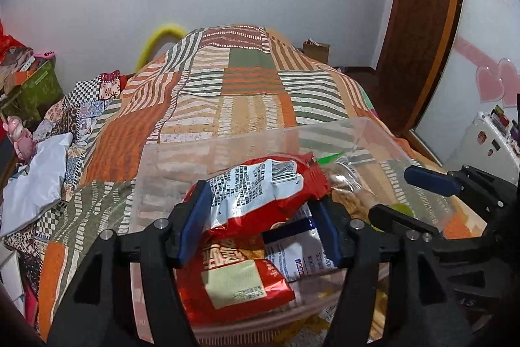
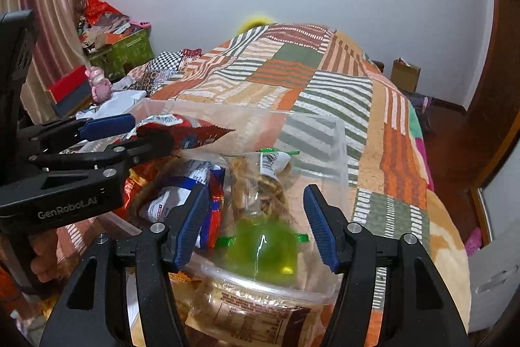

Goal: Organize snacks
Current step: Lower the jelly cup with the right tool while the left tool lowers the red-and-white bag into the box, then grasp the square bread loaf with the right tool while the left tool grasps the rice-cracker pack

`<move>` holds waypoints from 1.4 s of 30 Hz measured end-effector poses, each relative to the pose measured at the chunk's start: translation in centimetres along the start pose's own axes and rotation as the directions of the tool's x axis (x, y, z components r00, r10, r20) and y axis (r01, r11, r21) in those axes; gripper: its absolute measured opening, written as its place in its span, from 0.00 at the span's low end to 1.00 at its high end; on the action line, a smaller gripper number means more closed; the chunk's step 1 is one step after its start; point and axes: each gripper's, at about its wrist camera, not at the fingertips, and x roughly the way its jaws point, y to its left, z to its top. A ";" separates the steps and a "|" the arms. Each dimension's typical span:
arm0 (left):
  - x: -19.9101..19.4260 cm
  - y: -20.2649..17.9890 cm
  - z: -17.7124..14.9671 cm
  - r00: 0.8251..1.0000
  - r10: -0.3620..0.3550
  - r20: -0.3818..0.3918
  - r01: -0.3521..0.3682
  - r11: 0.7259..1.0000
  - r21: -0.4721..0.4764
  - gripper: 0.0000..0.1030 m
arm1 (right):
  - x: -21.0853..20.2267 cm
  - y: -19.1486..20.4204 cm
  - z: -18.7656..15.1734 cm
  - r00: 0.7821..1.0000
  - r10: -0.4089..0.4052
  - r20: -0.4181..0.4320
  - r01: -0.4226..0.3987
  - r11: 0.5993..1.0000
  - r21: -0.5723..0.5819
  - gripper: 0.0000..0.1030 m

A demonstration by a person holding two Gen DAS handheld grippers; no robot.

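Holding a red snack bag between its blue pads, the left gripper hovers over the clear plastic bin that sits on the patchwork bedspread. That bag's long axis runs forward and to the right, away from the wrist, and it lies over the packets already inside: another red packet directly below and a white-and-blue packet just right of it. The jaws look closed against the bag's near end, the bag crumpling where they pinch it, so I judge it gripped rather than merely resting between them.

To the right, the right gripper stands wide open and carries nothing; between its fingers and just beyond them lies a clear green-topped bag of fried snack sticks, inside the bin, its long axis pointing straight ahead from the wrist. Both grippers are level with the bin's rim, angled slightly down, the left one visible from the right view at the far left with the red bag's serrated end poking out.

The coming move seems to turn on the left arm: the red bag is already above the bin, so lowering and releasing should seat it on the pile
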 end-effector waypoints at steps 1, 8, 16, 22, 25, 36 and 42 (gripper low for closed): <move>-0.3 0.2 0.0 1.000 -0.009 -0.002 0.009 1.000 -0.012 0.63 | -0.3 0.0 0.1 1.000 0.004 0.006 -0.004 1.000 0.001 0.63; -3.1 0.2 -0.2 0.999 -0.018 0.032 0.019 1.000 -0.015 0.63 | -2.2 0.2 0.0 0.999 0.006 0.044 -0.006 1.000 -0.007 0.65; -6.3 -0.6 -1.3 0.999 -0.004 0.048 0.003 1.000 0.018 0.69 | -4.8 0.0 -0.4 0.996 0.016 0.088 -0.018 1.000 0.017 0.72; -8.5 -0.7 -3.2 0.999 -0.006 0.037 0.005 1.000 0.015 0.80 | -6.7 -0.3 -1.4 0.994 -0.001 0.111 -0.003 0.999 0.033 0.78; -9.2 -0.6 -4.7 1.000 0.006 0.019 -0.006 1.000 0.026 0.81 | -7.2 -0.5 -2.2 0.994 -0.014 0.108 0.010 0.999 0.039 0.80; -9.5 1.1 -10.1 0.996 -0.004 -0.090 0.001 0.999 -0.033 0.81 | -7.3 -1.2 -5.4 0.999 -0.012 0.048 0.008 0.996 0.092 0.80; -8.9 1.3 -12.8 0.989 -0.024 -0.147 0.016 0.998 -0.057 0.81 | -6.3 -1.5 -7.0 1.000 -0.011 -0.002 0.011 0.993 0.115 0.80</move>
